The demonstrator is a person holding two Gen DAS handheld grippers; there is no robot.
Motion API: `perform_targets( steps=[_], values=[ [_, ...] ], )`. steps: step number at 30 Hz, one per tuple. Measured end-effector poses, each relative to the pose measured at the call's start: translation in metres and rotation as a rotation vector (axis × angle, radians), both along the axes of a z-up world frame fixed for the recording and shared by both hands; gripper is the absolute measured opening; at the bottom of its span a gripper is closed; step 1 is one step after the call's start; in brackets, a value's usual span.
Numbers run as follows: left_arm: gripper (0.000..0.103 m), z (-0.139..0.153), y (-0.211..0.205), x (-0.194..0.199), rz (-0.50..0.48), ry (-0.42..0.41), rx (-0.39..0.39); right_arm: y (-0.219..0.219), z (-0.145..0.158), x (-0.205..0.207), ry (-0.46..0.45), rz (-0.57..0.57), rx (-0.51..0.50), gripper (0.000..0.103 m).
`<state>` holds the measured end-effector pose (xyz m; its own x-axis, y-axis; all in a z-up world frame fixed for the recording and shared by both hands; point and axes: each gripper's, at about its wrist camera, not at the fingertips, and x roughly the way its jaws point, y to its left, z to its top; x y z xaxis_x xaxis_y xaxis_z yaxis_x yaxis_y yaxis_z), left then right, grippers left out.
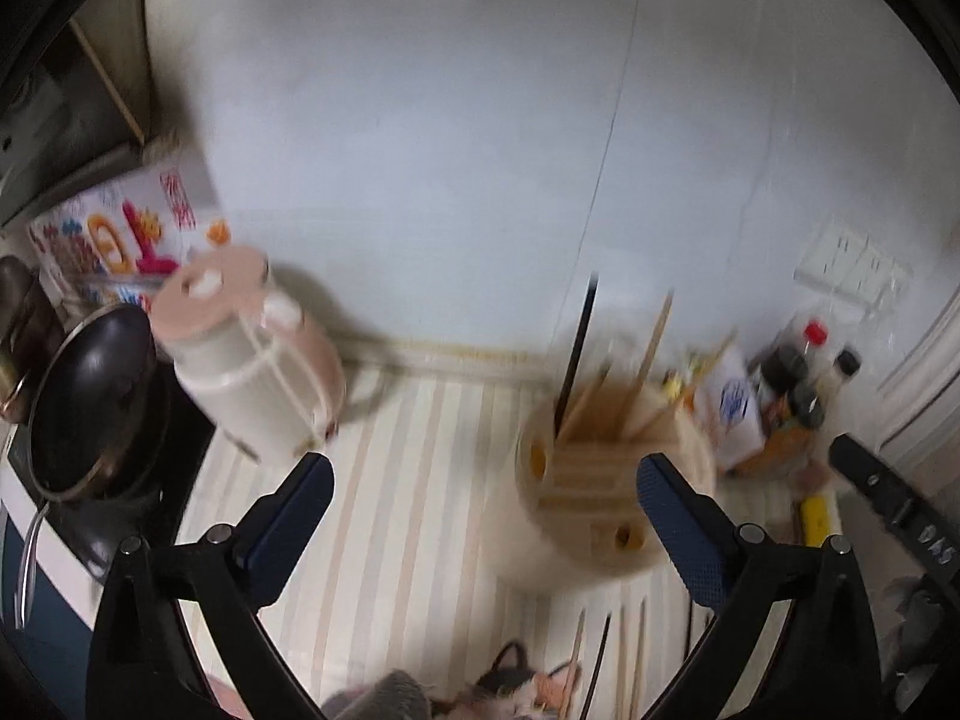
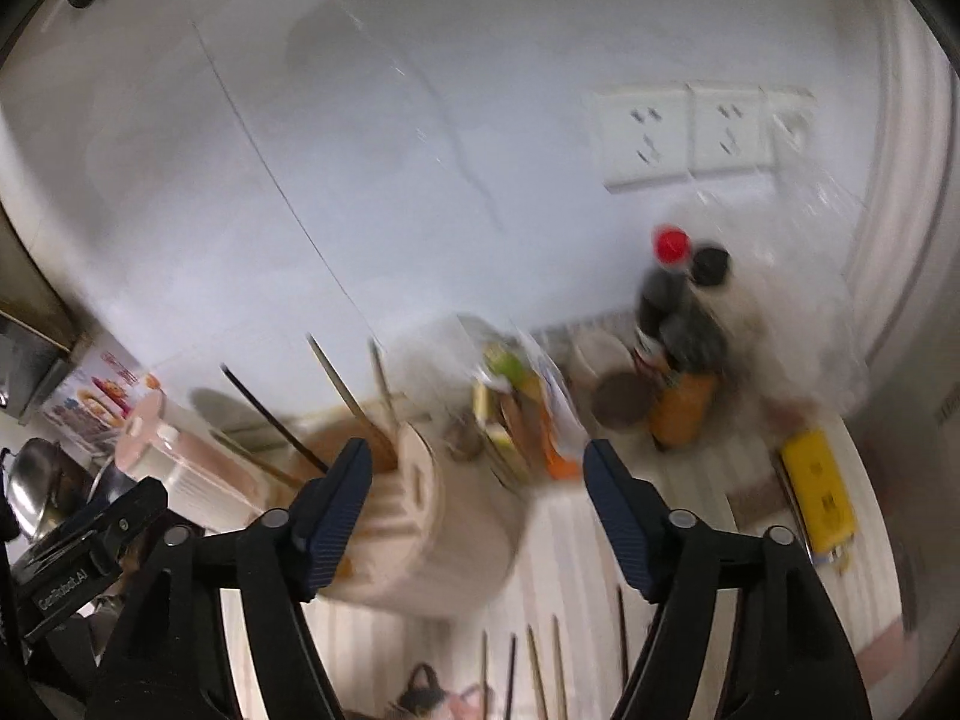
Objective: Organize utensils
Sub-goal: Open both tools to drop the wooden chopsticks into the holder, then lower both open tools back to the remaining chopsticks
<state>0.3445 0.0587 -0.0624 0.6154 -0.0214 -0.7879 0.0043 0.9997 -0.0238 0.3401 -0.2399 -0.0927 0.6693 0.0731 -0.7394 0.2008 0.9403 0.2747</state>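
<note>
While both sets of jaws stand apart with nothing between them, the left gripper [image 1: 485, 495] and the right gripper [image 2: 477, 483] hover over the striped bench [image 1: 384, 480]. Beyond them a round utensil holder [image 1: 606, 498] stands upright with several chopsticks [image 1: 651, 348] (blurred) inside, near the bench's back edge. More loose chopsticks [image 2: 537, 669] lie flat toward its front edge.
</note>
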Motion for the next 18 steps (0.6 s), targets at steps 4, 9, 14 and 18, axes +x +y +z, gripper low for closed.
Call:
perform_targets(
  steps=[4,9,14,18],
  values=[
    [0.103,-0.040,-0.001,-0.011,0.002,0.093,0.045,-0.010,-0.029,-0.022,0.065,-0.022,0.001,0.082],
    [0.103,-0.094,-0.009,-0.030,-0.006,0.217,0.048,-0.020,-0.073,-0.037,0.179,-0.031,-0.011,0.082],
    [0.101,-0.137,-0.029,-0.048,-0.057,0.281,0.083,-0.029,-0.125,-0.054,0.324,-0.026,-0.002,0.067],
    [0.078,-0.184,-0.051,-0.057,-0.149,0.410,0.056,-0.038,-0.161,-0.065,0.418,-0.024,0.032,0.045]
  ],
)
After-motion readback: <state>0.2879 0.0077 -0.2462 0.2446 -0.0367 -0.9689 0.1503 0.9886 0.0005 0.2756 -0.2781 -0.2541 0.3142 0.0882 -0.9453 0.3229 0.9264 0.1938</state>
